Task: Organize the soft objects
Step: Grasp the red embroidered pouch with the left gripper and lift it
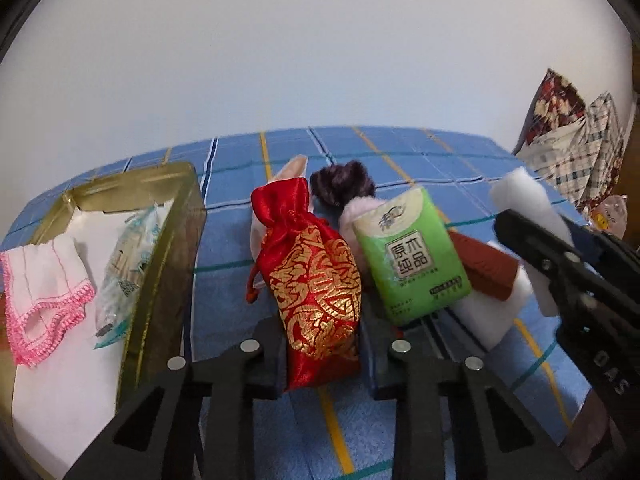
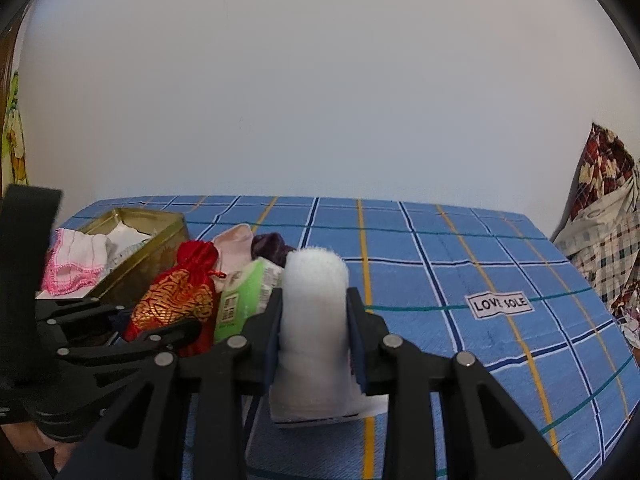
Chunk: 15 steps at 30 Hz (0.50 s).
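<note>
Between right tongs (image 2: 314, 320): fluffy white cloth roll (image 2: 314, 308), squeezed; left tongs (image 1: 324, 364) agape around satin brocade pouch (image 1: 316, 280).

In the left wrist view, the pink sock (image 1: 294, 168) at centre is mostly hidden behind the red pouch (image 1: 316, 276). The brown item (image 1: 486, 266) at centre right lies half under the green tissue pack (image 1: 412, 258). The gold tin (image 1: 160, 264) is cut off at the lower left edge. Small print on the tissue pack is unreadable.

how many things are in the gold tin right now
2 visible: a pink-edged cloth draped over the gold tin's near-left rim, and a clear plastic packet beside it along the right wall. More may hide underneath.
</note>
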Each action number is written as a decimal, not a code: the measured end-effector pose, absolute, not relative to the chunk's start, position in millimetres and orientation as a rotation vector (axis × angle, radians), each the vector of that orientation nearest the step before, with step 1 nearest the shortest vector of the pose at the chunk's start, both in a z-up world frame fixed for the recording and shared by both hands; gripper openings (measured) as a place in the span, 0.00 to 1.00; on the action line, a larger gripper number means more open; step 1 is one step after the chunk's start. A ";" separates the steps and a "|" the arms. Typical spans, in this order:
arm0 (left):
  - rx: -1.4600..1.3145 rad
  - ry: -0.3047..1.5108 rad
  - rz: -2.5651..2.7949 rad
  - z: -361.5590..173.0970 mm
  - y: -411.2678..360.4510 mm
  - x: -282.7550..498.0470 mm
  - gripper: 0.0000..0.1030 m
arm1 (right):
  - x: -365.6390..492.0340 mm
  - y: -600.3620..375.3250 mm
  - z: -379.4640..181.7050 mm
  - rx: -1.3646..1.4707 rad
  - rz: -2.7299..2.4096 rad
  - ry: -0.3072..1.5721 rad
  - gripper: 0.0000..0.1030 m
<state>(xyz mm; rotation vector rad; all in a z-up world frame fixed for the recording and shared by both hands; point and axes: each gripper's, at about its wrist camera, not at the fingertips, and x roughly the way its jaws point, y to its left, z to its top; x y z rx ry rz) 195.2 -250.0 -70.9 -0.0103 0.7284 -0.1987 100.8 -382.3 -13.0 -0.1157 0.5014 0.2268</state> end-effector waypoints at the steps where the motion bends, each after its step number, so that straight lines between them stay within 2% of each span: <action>1: -0.013 0.700 -0.198 -68.7 -248.7 191.7 0.29 | 99.2 -383.1 -12.3 -0.112 0.230 0.493 0.29; 15: -0.029 0.553 -0.141 -54.1 -236.6 178.8 0.29 | 84.7 -384.7 -4.2 -0.098 0.253 0.416 0.29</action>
